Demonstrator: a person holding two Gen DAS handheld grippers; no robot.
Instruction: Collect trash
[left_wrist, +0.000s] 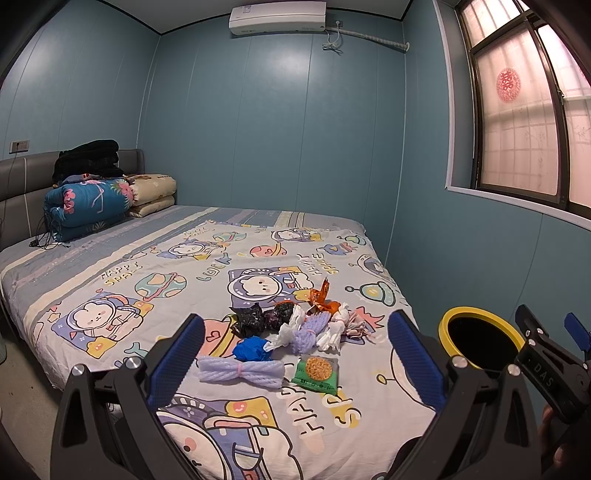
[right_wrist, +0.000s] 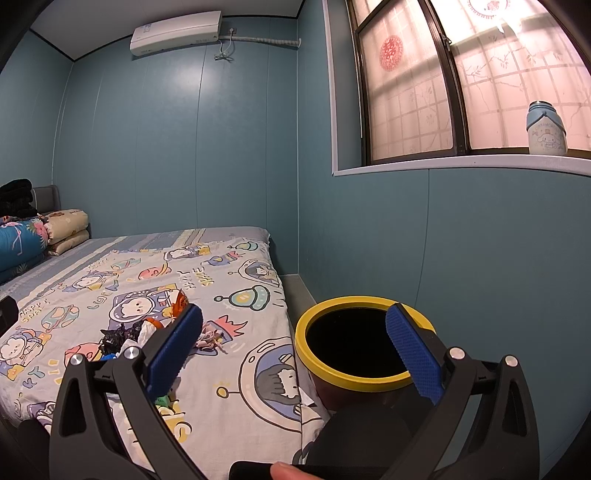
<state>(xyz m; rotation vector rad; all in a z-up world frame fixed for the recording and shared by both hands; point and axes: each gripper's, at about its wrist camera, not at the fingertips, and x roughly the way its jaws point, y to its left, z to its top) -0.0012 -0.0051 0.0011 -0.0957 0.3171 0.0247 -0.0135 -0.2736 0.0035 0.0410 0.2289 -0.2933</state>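
Note:
A pile of trash lies on the bed: a green snack packet (left_wrist: 317, 373), a lilac foam net (left_wrist: 241, 372), a blue crumpled bag (left_wrist: 252, 349), black bags (left_wrist: 255, 318), white bags (left_wrist: 332, 330) and an orange wrapper (left_wrist: 322, 297). My left gripper (left_wrist: 295, 363) is open and empty, above the bed just short of the pile. A black bin with a yellow rim (right_wrist: 354, 343) stands beside the bed, also in the left wrist view (left_wrist: 478, 338). My right gripper (right_wrist: 295, 354) is open and empty, above the bed edge and bin. It shows in the left wrist view (left_wrist: 550, 343).
The bed has a cartoon-print cover (left_wrist: 147, 295) and folded quilts (left_wrist: 88, 203) at its head. Blue walls close in on the far side. A window with a jar (right_wrist: 546, 129) on its sill is at the right. A narrow floor strip (right_wrist: 295, 291) separates bed and wall.

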